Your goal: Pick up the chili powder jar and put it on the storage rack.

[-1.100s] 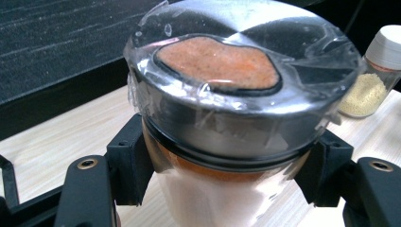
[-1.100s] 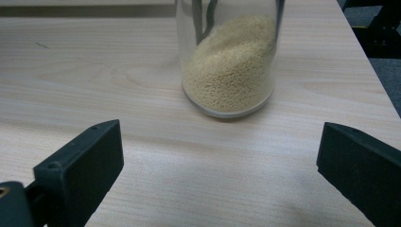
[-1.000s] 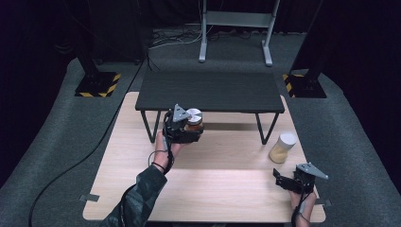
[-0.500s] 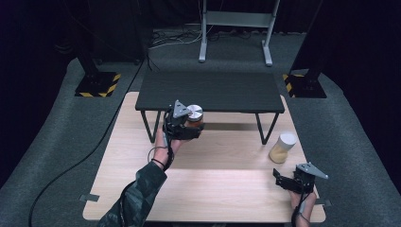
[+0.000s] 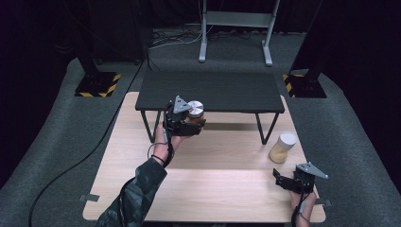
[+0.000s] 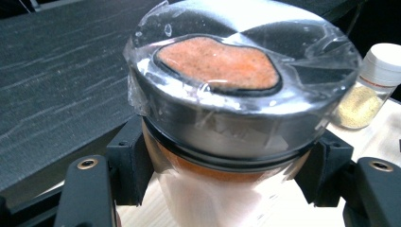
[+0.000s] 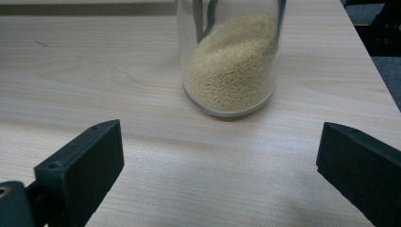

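Note:
A glass jar of orange powder (image 5: 195, 111) with a silver lid under clear wrap hangs above the wooden table (image 5: 213, 189), by the front edge of a low black shelf (image 5: 213, 90). My left gripper (image 5: 191, 124) is shut on it. In the left gripper view both black pads (image 6: 127, 156) press the jar (image 6: 227, 94) just under its lid. A second jar, with yellow grains and a white cap (image 5: 282, 147), stands at the right on the wood. My right gripper (image 5: 281, 179) sits low in front of it, open, and the grain jar (image 7: 231, 61) lies beyond its jaws.
The black shelf stands on thin legs (image 5: 267, 130) over the table's far half. Grey carpet (image 5: 56, 142) surrounds the table, with a cable (image 5: 85, 156) at the left. Two posts on striped bases (image 5: 97, 84) and a metal stand (image 5: 234, 28) are behind.
My left gripper has edged slightly up and toward the shelf with the orange jar. The right gripper and the grain jar have stayed put.

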